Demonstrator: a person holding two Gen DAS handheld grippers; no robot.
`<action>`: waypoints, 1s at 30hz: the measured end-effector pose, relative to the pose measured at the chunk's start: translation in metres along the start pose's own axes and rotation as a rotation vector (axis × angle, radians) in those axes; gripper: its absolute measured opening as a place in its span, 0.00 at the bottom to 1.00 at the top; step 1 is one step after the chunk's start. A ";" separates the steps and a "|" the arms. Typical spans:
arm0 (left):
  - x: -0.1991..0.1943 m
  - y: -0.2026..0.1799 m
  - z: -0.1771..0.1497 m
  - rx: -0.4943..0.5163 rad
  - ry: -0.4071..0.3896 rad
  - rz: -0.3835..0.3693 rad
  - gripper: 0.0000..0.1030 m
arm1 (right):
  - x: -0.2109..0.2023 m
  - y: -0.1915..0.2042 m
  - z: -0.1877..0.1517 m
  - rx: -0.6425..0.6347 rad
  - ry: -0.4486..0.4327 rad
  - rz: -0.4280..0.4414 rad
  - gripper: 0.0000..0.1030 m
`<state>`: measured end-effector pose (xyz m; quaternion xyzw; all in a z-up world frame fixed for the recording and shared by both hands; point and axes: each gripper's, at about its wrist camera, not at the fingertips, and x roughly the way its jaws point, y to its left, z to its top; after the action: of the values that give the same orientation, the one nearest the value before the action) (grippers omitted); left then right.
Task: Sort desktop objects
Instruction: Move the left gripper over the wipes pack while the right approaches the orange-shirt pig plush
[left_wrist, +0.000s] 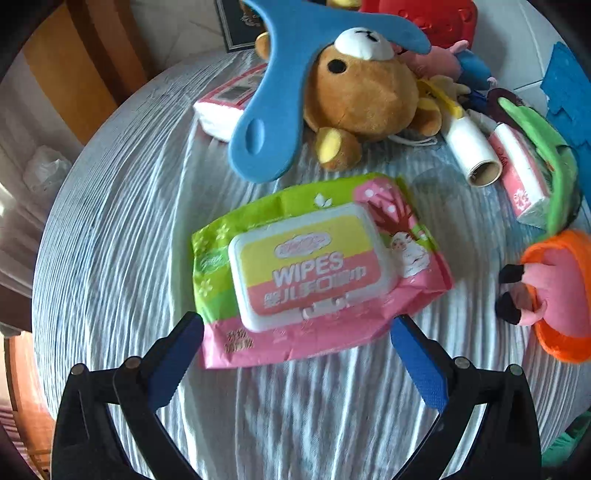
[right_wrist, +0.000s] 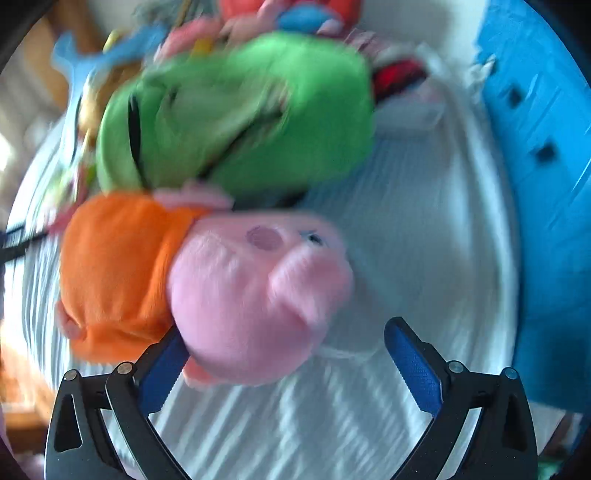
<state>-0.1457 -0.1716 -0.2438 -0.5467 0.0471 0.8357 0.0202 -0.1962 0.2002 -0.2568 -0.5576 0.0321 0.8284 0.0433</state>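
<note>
A green and pink wipes pack (left_wrist: 314, 269) lies flat on the striped cloth, just ahead of my open left gripper (left_wrist: 295, 332), whose jaws stand wide on either side of its near edge. In the right wrist view, which is blurred, a pink pig plush in an orange dress (right_wrist: 240, 295) lies between the jaws of my open right gripper (right_wrist: 284, 343); its head touches the left finger (right_wrist: 162, 369). The same plush shows in the left wrist view (left_wrist: 554, 295) at the right. A green plush (right_wrist: 236, 110) lies behind it.
A brown bear plush (left_wrist: 362, 96), a blue plastic hanger (left_wrist: 280, 92), a tissue pack (left_wrist: 225, 107), a lint roller (left_wrist: 472, 147) and a pink box (left_wrist: 521, 177) crowd the far side. A blue basket (right_wrist: 546, 184) stands at the right.
</note>
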 end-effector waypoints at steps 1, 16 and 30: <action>-0.001 -0.005 0.006 0.033 -0.014 -0.009 1.00 | -0.005 -0.002 0.009 0.028 -0.036 -0.007 1.00; 0.057 0.035 0.061 0.119 0.111 -0.154 1.00 | -0.026 0.007 -0.020 0.243 0.052 -0.003 1.00; -0.015 0.114 -0.029 -0.015 0.093 0.020 1.00 | -0.042 0.018 -0.050 0.208 0.140 0.022 1.00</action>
<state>-0.1235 -0.2877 -0.2352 -0.5844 0.0471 0.8101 0.0054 -0.1365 0.1759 -0.2366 -0.6062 0.1267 0.7800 0.0897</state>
